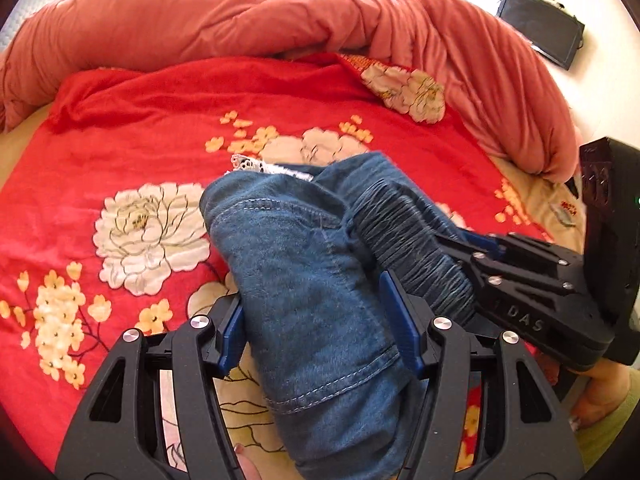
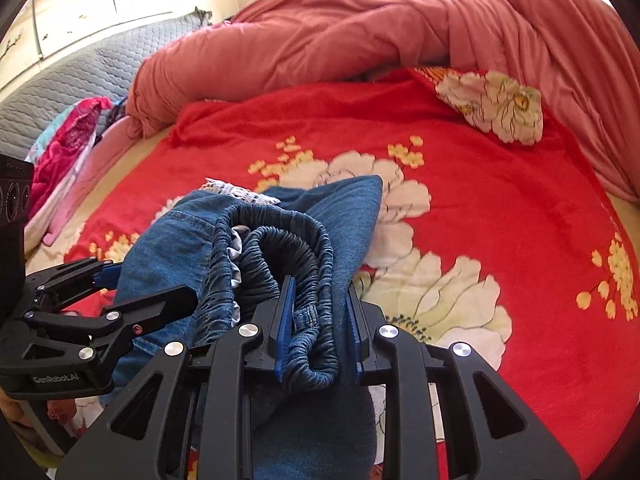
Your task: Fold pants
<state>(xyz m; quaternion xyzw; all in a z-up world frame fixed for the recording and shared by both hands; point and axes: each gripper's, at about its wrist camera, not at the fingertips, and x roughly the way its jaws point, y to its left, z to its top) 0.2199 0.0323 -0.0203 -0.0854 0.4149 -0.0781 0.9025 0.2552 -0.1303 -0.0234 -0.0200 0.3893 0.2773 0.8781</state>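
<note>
- The bedspread (image 1: 132, 128), red with flowers, lies flat ahead of and below both claws.
- The pants (image 1: 304, 264) hang bunched between the claws above it.
- The left claw (image 1: 320, 328) clamps the thick denim fold.
- The right claw (image 2: 320, 320), just beside it, pinches the waistband (image 2: 280, 248).

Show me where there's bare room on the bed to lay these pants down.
Free: the red floral bedspread ahead of both grippers, between the bunched pants and the heaped pink duvet. Also free toward its right side. Crowded: the left edge, where pink clothes lie beside the grey quilted pad.
</note>
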